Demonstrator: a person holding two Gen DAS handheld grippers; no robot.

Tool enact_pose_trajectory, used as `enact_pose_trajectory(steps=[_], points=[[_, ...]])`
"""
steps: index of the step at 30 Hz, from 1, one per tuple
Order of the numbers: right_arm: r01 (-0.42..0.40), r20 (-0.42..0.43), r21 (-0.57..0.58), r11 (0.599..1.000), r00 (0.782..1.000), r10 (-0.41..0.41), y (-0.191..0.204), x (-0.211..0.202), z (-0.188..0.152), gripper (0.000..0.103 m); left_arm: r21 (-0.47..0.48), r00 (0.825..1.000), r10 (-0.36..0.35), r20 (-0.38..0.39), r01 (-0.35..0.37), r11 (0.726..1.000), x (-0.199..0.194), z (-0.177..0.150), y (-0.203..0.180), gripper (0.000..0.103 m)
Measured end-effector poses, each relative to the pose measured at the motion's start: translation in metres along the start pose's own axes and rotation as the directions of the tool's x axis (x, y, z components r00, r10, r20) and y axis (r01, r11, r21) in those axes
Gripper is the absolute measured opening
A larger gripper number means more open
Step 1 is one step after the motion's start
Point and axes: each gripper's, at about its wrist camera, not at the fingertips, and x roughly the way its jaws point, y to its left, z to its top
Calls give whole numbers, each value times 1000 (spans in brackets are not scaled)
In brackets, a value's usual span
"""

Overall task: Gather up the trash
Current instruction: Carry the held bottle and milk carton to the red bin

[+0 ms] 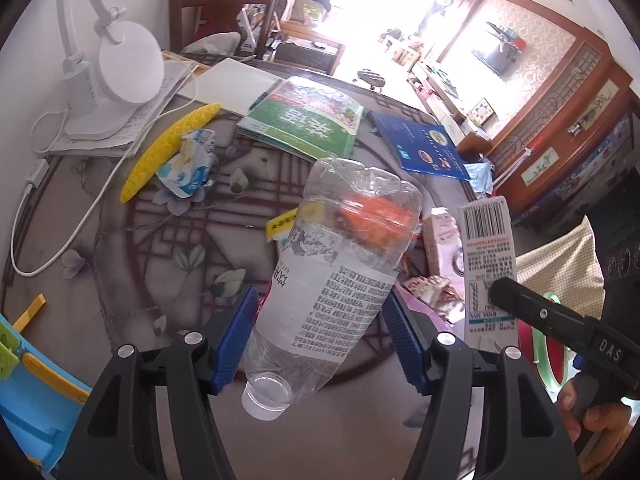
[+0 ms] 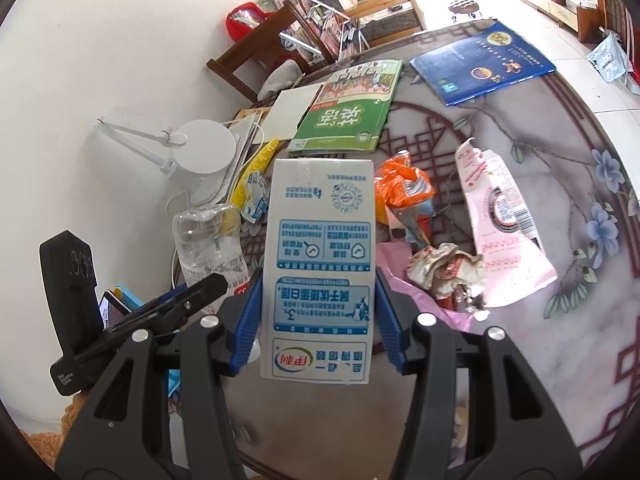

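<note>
Daylight blows out the far room; fisheye bends edges, centre stays sharp.

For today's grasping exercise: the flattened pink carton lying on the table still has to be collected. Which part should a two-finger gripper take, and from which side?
Judging from the right wrist view, take the pink carton across its narrower torn end, far from the camera, coming from above. It lies flat, so its faces give no hold, but that end looks crumpled and slightly raised, and bare table lies on either side of it.
</note>
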Motion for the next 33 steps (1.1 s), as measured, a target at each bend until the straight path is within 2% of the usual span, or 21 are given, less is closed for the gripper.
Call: enact_pose_trajectory(steps=[2, 3, 14, 21, 33], points=[[6, 11, 10, 1000, 1000, -6, -5, -7, -1, 51, 10, 1000, -8, -1, 8, 1000, -1, -2, -6, 59], [10, 17, 16, 1000, 1000, -10, -8, -11, -2, 51, 20, 1000, -13, -3, 13, 1000, -1, -3, -11, 54], [39, 72, 89, 995, 996, -45, -48, -49, -14, 51, 78, 998, -52, -20, 54, 995, 9, -9, -56, 52], [50, 104, 132, 990, 992, -64, -85, -81, -22, 51, 124, 997, -71, -40, 76, 989, 19, -17, -100, 52], [42, 117, 140, 989, 991, -58, -144, -121, -21, 51, 134, 998, -55, -30, 58, 989, 23, -34, -161, 52]])
